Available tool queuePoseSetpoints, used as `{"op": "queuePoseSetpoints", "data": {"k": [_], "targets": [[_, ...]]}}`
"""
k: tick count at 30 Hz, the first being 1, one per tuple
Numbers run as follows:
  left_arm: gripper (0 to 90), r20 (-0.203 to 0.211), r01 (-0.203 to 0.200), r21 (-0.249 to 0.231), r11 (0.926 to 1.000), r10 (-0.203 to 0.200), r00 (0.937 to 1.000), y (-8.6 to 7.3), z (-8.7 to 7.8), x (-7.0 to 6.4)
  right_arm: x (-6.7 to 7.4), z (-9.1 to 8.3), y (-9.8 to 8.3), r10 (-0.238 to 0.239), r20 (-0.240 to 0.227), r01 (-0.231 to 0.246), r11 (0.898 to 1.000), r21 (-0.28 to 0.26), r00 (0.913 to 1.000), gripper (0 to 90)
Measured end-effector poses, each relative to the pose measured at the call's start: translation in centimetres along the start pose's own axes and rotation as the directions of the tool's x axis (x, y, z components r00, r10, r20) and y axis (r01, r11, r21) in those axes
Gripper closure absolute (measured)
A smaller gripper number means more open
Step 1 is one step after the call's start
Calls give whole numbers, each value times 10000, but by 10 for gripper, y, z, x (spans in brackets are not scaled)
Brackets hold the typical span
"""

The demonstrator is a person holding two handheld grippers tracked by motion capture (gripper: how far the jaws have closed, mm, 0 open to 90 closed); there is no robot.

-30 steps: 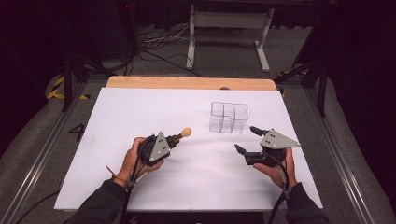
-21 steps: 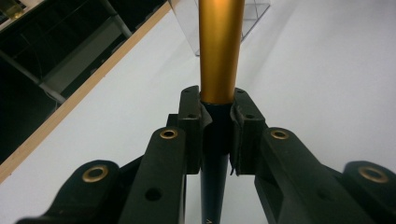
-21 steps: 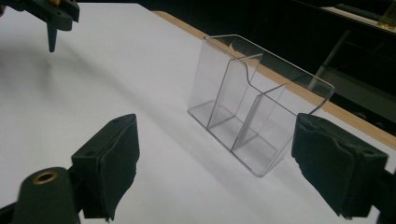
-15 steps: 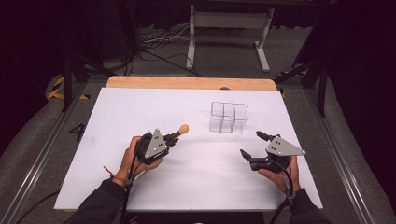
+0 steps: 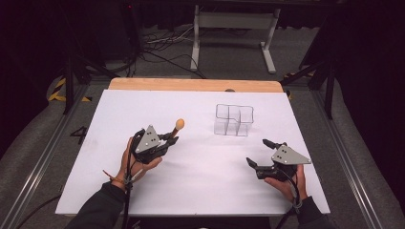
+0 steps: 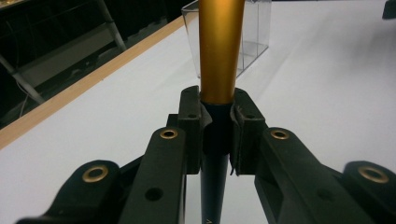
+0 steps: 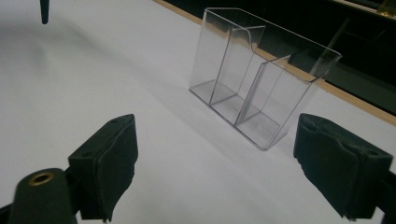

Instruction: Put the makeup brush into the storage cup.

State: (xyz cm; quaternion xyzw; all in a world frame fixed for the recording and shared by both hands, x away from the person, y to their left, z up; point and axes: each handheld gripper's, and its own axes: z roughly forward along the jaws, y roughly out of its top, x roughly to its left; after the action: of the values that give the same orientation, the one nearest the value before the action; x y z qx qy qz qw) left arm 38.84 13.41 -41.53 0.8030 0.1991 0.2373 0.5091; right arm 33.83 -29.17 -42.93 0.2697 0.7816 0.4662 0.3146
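Observation:
My left gripper (image 5: 171, 139) is shut on a slim pen (image 5: 178, 127) with a gold upper part and a dark lower shaft, and holds it above the white sheet at the left middle. In the left gripper view the pads (image 6: 195, 128) clamp the dark shaft just below the gold part of the pen (image 6: 220, 51). My right gripper (image 5: 258, 152) stands open low over the sheet at the right, with nothing between its jaws. Its view looks between the wide-apart pads (image 7: 114, 154) at a clear three-compartment holder (image 7: 259, 79), which stands beyond them.
The clear holder (image 5: 233, 119) stands on the white sheet (image 5: 200, 191) right of centre, toward the far side. A wooden table edge (image 5: 191, 85) runs behind the sheet. Metal rails flank the table, with dark floor, cables and a white stand beyond.
The right gripper has come down and toward the near right of the sheet. The pen's gold end has shifted slightly to the left, and the left hand has stayed about in place.

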Motion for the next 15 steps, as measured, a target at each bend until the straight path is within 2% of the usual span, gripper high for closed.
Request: {"op": "queuePoseSetpoints", "data": {"k": [8, 15], "targets": [[775, 160, 437, -281, 9986, -433, 9989, -1, -3, 5, 2, 0, -6, 34, -6, -34, 10000, -15, 10000, 143], [775, 142, 772, -743, 9942, -763, 9970, 2, -7, 8, 2, -2, -9, 182, 7, -182, 9996, -214, 9998, 122]]}}
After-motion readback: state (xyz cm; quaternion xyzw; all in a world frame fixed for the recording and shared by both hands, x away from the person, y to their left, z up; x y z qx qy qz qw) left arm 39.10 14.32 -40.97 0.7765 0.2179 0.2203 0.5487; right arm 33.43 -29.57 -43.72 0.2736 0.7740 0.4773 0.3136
